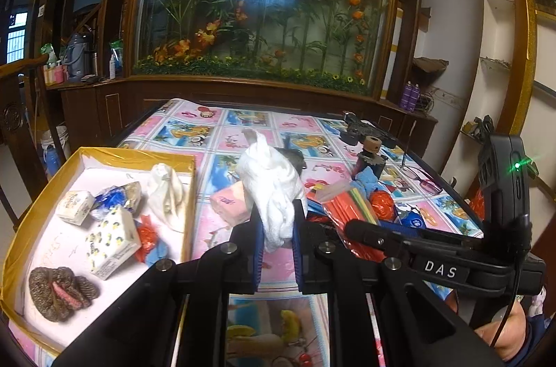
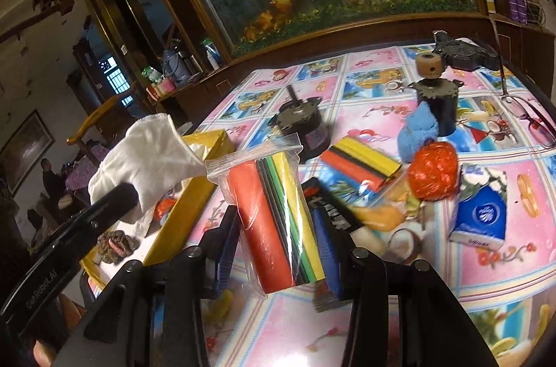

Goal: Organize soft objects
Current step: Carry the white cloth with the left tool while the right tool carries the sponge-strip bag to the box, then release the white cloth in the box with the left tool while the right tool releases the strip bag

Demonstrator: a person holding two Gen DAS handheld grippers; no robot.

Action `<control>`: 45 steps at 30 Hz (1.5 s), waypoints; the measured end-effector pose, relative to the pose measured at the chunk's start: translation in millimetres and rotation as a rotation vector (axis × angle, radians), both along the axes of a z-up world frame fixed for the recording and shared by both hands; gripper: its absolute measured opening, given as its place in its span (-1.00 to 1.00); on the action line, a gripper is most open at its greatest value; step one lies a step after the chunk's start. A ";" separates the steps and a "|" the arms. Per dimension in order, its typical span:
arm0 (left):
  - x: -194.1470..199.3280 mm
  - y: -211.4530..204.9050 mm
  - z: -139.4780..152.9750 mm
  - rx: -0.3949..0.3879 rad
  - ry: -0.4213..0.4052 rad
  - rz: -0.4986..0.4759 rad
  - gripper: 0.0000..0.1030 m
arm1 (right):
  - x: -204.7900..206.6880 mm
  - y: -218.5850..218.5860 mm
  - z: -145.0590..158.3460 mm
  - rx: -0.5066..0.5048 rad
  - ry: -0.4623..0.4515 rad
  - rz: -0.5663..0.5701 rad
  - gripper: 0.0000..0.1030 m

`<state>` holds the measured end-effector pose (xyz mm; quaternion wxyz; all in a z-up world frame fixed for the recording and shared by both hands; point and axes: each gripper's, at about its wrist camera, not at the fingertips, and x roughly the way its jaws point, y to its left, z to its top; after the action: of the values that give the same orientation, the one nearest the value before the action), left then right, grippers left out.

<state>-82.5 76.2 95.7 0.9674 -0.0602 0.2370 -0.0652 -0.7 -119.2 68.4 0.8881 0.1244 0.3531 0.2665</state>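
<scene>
Behind the table runs a wide glass case of artificial flowers in a dark wood frame; the tablecloth [image 1: 222, 138] itself is glossy plastic, printed in pink and blue squares.

I judge two carries to be in hand at once. My left gripper [image 1: 277, 236] has its blue pads pressed together on a white cloth [image 1: 269, 183], which stands up limp and creased above the fingers, just beside the yellow-edged box [image 1: 189, 193]. My right gripper [image 2: 274, 249] pinches a clear zip bag [image 2: 274, 210] of rolled sheets in red, black, green and yellow; the bag looks slick and crinkly, the rolls inside firm but squashy.

The box already holds a crumpled white cloth [image 1: 165, 193], two small tissue packs [image 1: 113, 242], a wrapped blue-and-silver bundle, something orange and a coarse knitted scrubber [image 1: 60, 292].

Next, as I read it, the left hand must swing over the box's open floor and let the cloth drop. It should fall in a heap, so I need clearance above the rim more than precision. Whether the bag counts as soft I cannot tell; if so, it follows.

Still on the table are a pink tissue pack [image 1: 229, 203], a blue fluffy cloth [image 2: 415, 132], an orange crinkled plastic ball [image 2: 432, 171], a blue tissue pack [image 2: 481, 212], and hard metal motor parts [image 2: 302, 127].
</scene>
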 end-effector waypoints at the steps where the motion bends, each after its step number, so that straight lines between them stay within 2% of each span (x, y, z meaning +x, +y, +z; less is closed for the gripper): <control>1: -2.4 4.8 0.7 -0.004 -0.002 0.010 -0.74 | -1.4 5.5 0.0 0.001 0.006 0.010 -0.09; 17: -14.2 94.2 1.7 -0.088 -0.008 0.160 -0.74 | -17.0 69.4 22.4 -0.028 -0.008 0.126 -0.09; 27: -16.4 133.3 -1.6 -0.103 -0.004 0.224 -0.74 | -18.1 118.1 25.2 -0.058 -0.003 0.211 -0.09; 36: -12.4 176.0 -12.5 -0.139 0.041 0.283 -0.74 | -20.5 156.0 17.3 -0.083 0.019 0.278 -0.09; 45: 1.5 200.7 -33.8 -0.191 0.122 0.291 -0.74 | -22.1 205.7 1.2 -0.125 0.057 0.354 -0.08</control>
<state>-80.9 276.9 62.0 0.9404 -0.1893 0.2768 0.0567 -22.8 86.5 69.6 0.8231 0.0122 0.4104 0.3924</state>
